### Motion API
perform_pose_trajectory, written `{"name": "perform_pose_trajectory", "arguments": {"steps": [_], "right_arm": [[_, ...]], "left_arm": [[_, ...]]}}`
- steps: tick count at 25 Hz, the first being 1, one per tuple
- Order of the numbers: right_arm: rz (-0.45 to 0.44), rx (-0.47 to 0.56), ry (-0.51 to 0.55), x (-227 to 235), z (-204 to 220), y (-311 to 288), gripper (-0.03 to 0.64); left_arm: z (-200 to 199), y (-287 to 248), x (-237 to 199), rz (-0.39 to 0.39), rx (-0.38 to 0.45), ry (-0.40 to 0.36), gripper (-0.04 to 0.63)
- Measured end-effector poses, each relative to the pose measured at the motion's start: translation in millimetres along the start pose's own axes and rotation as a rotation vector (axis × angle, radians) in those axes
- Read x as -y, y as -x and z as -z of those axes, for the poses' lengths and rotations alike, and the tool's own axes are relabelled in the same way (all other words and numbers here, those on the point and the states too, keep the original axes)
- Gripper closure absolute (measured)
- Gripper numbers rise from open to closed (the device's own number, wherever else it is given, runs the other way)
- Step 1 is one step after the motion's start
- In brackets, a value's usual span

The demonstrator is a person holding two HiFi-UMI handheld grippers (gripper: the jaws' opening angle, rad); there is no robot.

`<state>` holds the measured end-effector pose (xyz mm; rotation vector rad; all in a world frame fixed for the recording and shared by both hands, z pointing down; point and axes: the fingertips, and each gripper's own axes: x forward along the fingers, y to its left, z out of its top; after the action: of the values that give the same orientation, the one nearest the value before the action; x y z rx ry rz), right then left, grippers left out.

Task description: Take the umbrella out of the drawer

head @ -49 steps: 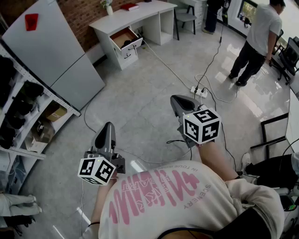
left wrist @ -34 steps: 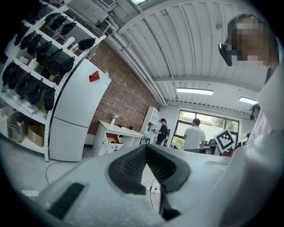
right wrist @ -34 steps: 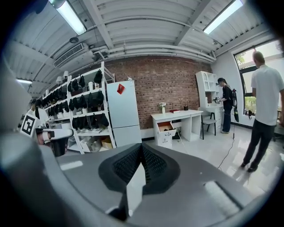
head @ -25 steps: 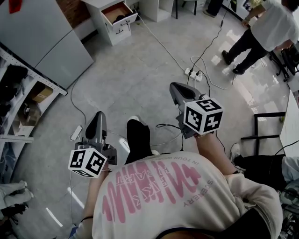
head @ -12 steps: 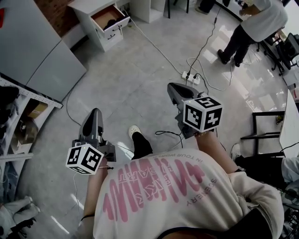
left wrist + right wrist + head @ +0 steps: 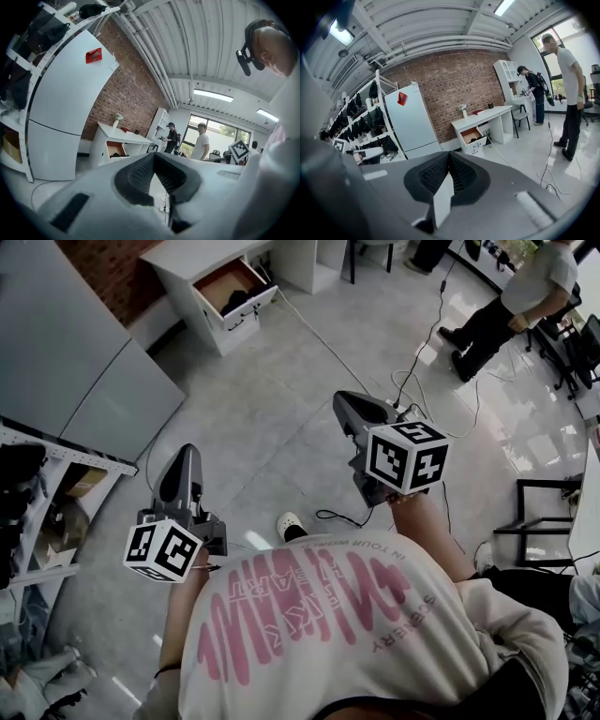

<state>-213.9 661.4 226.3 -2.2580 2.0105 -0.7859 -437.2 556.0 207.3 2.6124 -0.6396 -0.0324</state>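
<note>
The white desk's drawer (image 6: pixel 236 296) stands pulled open at the far top of the head view, and a dark thing (image 6: pixel 238 303) lies in it; I cannot tell its shape from here. My left gripper (image 6: pixel 184 454) is shut and empty, held level over the grey floor, far short of the drawer. My right gripper (image 6: pixel 340 401) is shut and empty too, tilted slightly down. The open drawer (image 6: pixel 115 149) shows past the shut left gripper (image 6: pixel 153 155) in the left gripper view. In the right gripper view the same drawer (image 6: pixel 473 137) shows beyond the shut right gripper (image 6: pixel 449 153).
A grey fridge (image 6: pixel 80 357) and a shelf rack (image 6: pixel 33 488) line the left side. A cable with a power strip (image 6: pixel 405 411) runs across the floor ahead on the right. A person (image 6: pixel 506 301) stands at the far right. My own shoe (image 6: pixel 291 524) shows below.
Both grippers have travelled forward over the floor with the walker, still shut. A leg swung through the middle of the view and the fridge now fills more of the left.
</note>
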Motion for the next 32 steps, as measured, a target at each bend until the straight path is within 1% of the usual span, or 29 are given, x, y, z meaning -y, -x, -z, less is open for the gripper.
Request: {"name": "perform_pose_trajectory", "arguments": {"steps": [5, 9, 13, 19, 23, 28, 32], "right_arm": [[0.009, 0.016, 0.006, -0.1, -19.5, -39.6, 0.606], [0.014, 0.012, -0.010, 4.5, -25.7, -65.6, 0.606], [0.006, -0.010, -0.008, 1.5, -27.8, -86.3, 0.606], [-0.018, -0.064, 0.012, -6.3, -24.2, -116.9, 0.606], [-0.041, -0.118, 0.018, -9.1, -16.1, -140.8, 0.606], [-0.052, -0.150, 0.011, 2.8, -8.1, -154.7, 0.606], [-0.051, -0.159, -0.008, 20.1, -9.6, -171.5, 0.606]], "left_arm": [[-26.8, -33.5, -29.7, 0.027, 0.020, -0.006, 0.589], [-36.4, -52.9, -45.3, 0.037, 0.021, -0.009, 0.589], [-41.6, -64.5, -58.3, 0.041, 0.024, 0.014, 0.589], [-37.9, -69.2, -71.8, 0.033, 0.028, 0.055, 0.589], [-24.1, -73.6, -85.1, -0.002, -0.003, 0.085, 0.589], [-12.1, -91.3, -88.8, -0.015, -0.028, 0.099, 0.589], [-15.7, -114.3, -94.8, -0.018, -0.027, 0.090, 0.589]]}}
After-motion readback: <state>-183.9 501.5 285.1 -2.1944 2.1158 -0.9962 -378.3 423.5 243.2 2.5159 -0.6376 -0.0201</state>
